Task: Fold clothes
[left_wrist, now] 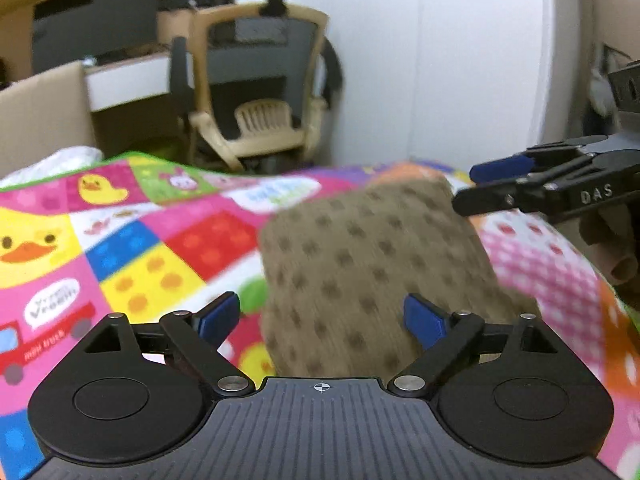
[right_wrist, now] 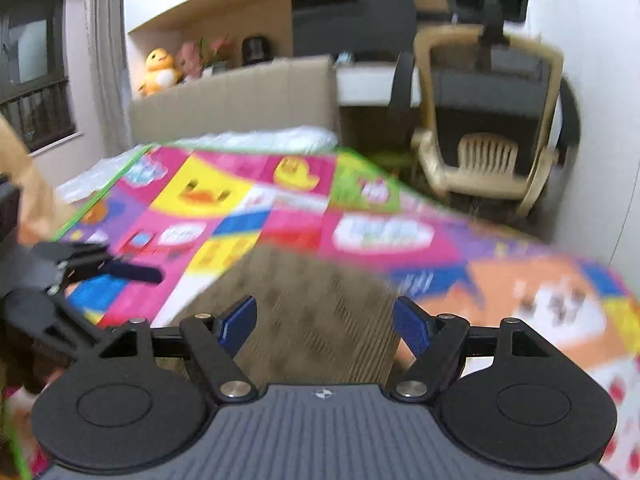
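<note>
Two handheld grippers over one colourful play mat (left_wrist: 132,240), w/ one folded brown garment (left_wrist: 360,264) lying on it.

Left gripper (left_wrist: 322,318): jaws spread wide, holding nothing. The garment, olive-brown w/ darker dots, sits directly ahead of and below it, between the two blue fingertips (left_wrist: 220,316) but not touched by them. In the right wrist view the same cloth (right_wrist: 312,312) lies just ahead of the right gripper (right_wrist: 325,324), also wide open and empty; view is motion-blurred.

To the right of the left gripper, the right gripper (left_wrist: 480,184) shows side-on above the garment's far right corner; white letters "DAS" readable on its black body. From the right wrist view, the left gripper (right_wrist: 136,272) appears at far left, blurred.

Mat: patchwork of pink, yellow, blue, red squares; two yellow ducks countable in each view, one red truck w/ text approx. "mini truck" near the left gripper; other speech-bubble writing too blurred to read.

Beyond the mat: one beige office chair (left_wrist: 260,80), one cardboard box (right_wrist: 236,100), one yellow plush duck (right_wrist: 160,70) on a shelf, a dark monitor (left_wrist: 96,20), one window at far left.
</note>
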{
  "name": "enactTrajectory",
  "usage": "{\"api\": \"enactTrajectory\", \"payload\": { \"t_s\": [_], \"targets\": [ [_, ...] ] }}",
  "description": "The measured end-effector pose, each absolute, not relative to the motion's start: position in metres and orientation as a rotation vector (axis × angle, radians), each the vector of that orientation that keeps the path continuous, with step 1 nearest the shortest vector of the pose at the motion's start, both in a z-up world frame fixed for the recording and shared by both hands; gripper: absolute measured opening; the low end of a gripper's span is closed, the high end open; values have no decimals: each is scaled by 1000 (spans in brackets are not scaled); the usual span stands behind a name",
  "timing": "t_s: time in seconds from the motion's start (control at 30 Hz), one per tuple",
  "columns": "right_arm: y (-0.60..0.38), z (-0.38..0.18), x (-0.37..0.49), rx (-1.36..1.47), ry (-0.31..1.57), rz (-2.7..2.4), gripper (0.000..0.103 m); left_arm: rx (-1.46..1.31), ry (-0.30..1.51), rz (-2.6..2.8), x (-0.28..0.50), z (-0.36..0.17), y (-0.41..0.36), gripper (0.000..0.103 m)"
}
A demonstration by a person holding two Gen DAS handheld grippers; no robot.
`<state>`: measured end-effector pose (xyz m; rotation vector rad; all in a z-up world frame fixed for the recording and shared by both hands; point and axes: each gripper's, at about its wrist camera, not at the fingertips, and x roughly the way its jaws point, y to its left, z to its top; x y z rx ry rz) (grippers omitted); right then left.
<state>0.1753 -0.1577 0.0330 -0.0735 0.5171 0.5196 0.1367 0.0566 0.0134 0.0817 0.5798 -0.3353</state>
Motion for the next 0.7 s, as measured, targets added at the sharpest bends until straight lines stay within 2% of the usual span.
{"api": "enactTrajectory", "payload": {
  "t_s": [0.13,0.2,0.27,0.5,0.63,0.7],
  "targets": [
    [-142,20,212,-118,539,469,76,-50,617,-281,161,10,69,90],
    [-137,-6,224,-199,577,426,76,-56,636,-281,168,5,68,83],
    [-144,-30,233,-192,624,408,78,-63,655,-280,175,0,68,80],
    [-171,-32,218,-28,681,420,80,-78,710,-278,194,-16,66,91],
    [-196,-34,200,190,775,493,86,-107,713,-293,192,-18,76,91],
    [-203,-44,196,271,834,511,88,-228,739,-343,192,-21,91,91]
  ]
}}
